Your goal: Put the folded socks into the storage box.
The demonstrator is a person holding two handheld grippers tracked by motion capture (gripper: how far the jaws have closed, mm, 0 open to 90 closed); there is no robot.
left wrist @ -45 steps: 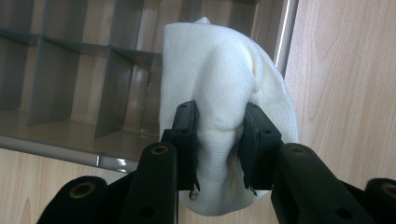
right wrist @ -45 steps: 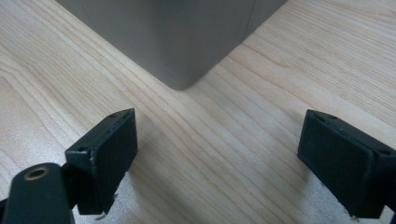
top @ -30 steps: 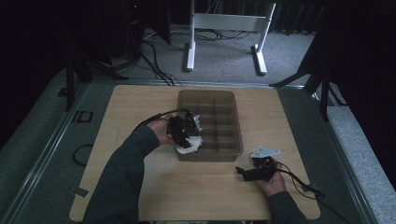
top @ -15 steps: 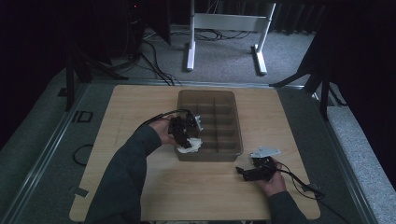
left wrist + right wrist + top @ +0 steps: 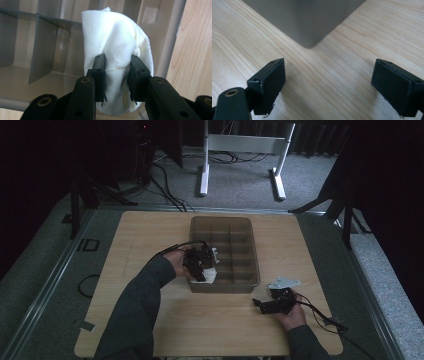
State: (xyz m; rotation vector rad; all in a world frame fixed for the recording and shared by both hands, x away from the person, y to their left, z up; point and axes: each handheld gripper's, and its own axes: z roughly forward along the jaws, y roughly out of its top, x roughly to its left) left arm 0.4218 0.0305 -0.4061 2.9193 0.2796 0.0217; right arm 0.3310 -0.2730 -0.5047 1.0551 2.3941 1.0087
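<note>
Left gripper (image 5: 117, 75) pinches the white cloth (image 5: 117, 50) over the divided bin (image 5: 224, 254); right gripper (image 5: 328, 85) jaws gape empty.

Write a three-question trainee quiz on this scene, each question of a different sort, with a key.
1. True or false: the left gripper is shut on the white cloth.
2. Where does the right gripper stand? A) inside the bin B) over bare table, jaws open C) shut on a cloth
3. Fill in: the cloth is held over the near-left corner of the divided ___.

Key: 1 true; 2 B; 3 bin.
</note>
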